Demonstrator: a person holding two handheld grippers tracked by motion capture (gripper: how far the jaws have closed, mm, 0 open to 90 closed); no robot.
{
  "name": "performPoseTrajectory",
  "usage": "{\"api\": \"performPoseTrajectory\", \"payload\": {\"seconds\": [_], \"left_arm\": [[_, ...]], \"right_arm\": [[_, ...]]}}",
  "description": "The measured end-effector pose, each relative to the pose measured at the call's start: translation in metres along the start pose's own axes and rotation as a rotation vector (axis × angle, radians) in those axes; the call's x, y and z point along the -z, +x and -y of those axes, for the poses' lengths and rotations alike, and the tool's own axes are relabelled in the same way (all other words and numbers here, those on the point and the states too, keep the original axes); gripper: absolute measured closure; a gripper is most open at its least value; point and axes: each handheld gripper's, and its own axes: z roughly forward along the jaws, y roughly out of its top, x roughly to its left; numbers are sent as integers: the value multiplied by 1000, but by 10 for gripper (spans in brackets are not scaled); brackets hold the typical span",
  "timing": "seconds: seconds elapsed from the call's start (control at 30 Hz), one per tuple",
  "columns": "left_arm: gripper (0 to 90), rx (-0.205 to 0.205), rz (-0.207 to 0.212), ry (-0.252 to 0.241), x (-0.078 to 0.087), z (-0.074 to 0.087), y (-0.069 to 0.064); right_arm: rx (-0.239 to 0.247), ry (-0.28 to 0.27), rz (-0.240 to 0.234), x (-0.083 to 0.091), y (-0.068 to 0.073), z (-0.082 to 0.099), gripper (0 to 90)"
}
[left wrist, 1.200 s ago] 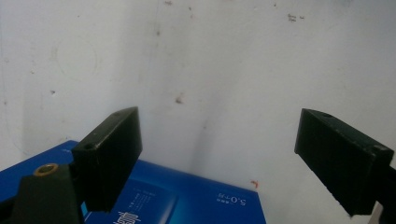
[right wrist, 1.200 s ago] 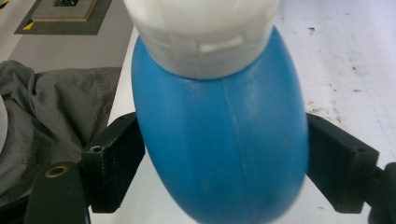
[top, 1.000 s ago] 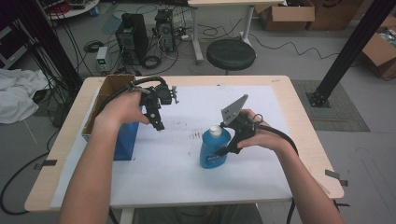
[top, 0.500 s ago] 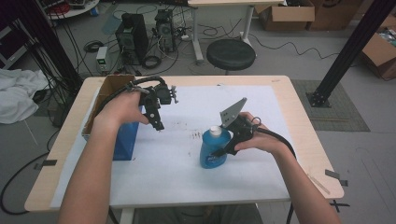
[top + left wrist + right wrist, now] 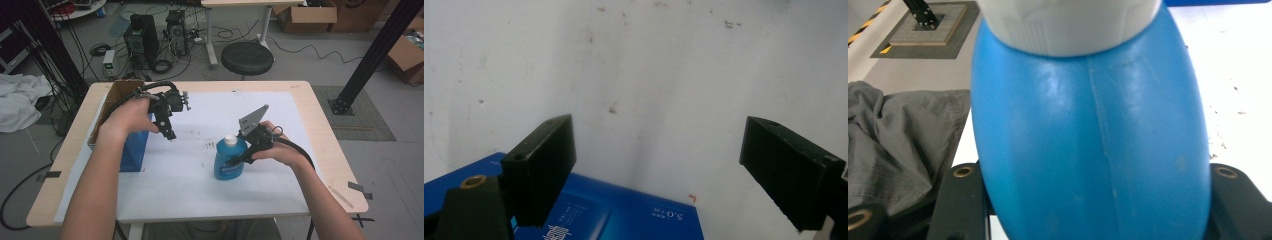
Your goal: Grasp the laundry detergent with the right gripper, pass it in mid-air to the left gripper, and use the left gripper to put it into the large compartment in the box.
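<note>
A blue bottle with a white cap stands upright on the white sheet, right of centre. My right gripper is shut on its body from the right side. In the right gripper view the bottle sits wedged between the two black jaws of that gripper. My left gripper hangs open over the sheet at the left, jaws pointing down, with nothing between them. In the left gripper view its jaws stand wide apart above bare white sheet, and a blue box lies just below them.
The blue box stands at the table's left, beside an open cardboard box. The white sheet covers most of the wooden table. Beyond the far edge stand a black stool and equipment on the floor.
</note>
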Motion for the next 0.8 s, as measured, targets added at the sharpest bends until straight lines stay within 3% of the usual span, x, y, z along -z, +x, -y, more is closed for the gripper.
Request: {"api": "performPoseTrajectory", "payload": {"seconds": [0.23,0.6,0.7,0.8], "left_arm": [[155,-16,7,-22,8,-3,-4],[155,-54,11,-110,44,-15,-19],[154,-64,38,-154,55,-20,-25],[153,-104,57,-187,66,-28,-34]], "right_arm": [[-29,-8,17,2,-3,-6,425],[-56,-12,25,13,-6,-34,429],[-57,-21,13,14,-6,-41,431],[-53,-12,9,14,-5,-47,431]]}}
